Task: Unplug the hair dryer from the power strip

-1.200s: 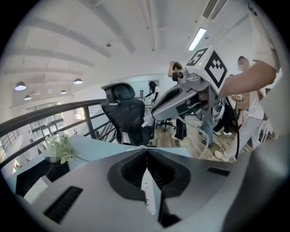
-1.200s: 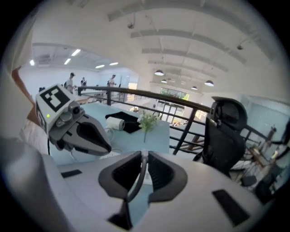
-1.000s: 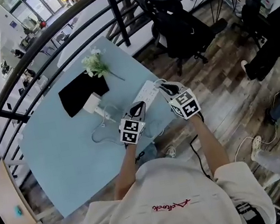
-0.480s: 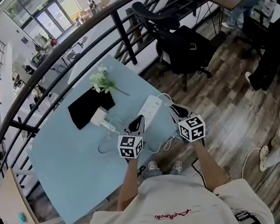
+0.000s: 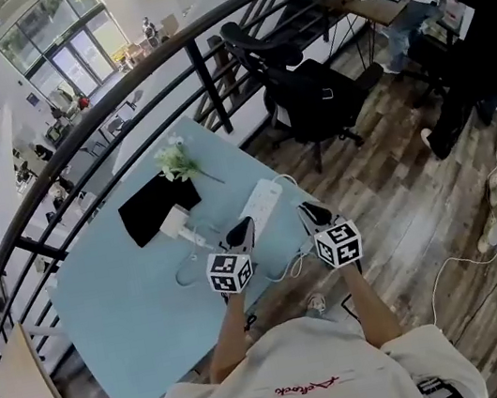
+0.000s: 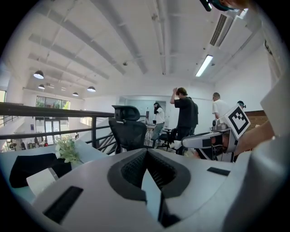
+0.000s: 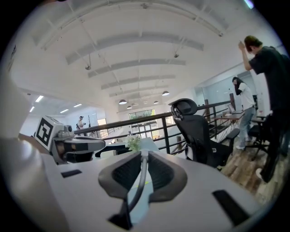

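power strip (image 5: 263, 202) on table (image 5: 124, 301), flowers (image 5: 175, 161) behind

The right tongs (image 7: 144, 155) pinch a grey cord (image 7: 140, 182) between their pads.

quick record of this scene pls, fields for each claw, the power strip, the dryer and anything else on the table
left claw: shut, nothing between its jaws
right claw: shut on a grey cord that runs between its jaws
power strip: white, lying on the light blue table just beyond both claws
hair dryer: white, at the edge of the black cloth, left of the strip
flowers: small sprig beyond the cloth
plug in or out: cannot tell
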Tool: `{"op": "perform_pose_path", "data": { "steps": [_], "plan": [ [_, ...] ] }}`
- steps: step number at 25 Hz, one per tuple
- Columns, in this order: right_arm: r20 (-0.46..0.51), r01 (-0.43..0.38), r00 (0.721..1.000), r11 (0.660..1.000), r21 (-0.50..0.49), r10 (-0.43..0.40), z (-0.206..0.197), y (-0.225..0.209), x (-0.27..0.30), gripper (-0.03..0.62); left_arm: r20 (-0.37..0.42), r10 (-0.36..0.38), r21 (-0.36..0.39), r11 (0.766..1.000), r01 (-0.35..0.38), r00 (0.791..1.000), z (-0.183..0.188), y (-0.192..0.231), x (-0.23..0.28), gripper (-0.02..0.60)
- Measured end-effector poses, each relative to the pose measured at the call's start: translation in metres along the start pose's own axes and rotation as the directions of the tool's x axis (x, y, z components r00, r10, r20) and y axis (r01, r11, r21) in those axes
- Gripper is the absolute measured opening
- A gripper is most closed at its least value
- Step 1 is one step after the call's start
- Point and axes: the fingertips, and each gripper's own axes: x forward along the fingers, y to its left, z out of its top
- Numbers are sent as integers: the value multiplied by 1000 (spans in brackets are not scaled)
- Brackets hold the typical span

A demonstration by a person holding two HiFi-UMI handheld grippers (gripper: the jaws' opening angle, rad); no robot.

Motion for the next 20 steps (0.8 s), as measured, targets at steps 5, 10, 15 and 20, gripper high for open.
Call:
{"op": "perform_pose_path", "data": {
  "steps": [5,10,15,20],
  "plan": [
    [8,29,1000,999,-20,-28,-3,32,-11,58,17,-26,2,1000,26,1000,-6,4,-37,8],
    [17,59,998,997,-49,-58,-11,79,-30,58,31,-63,-3,998,63,998,-17,5,-79,8],
    [33,88,996,995,-53,-86,-21,118,-56,58,50,-108,2,994,108,993,-21,-6,-115,8],
    [55,126,991,991,-40,-124,-30,147,-84,58,61,-145,17,989,144,988,-27,-19,-150,8]
  ]
}}
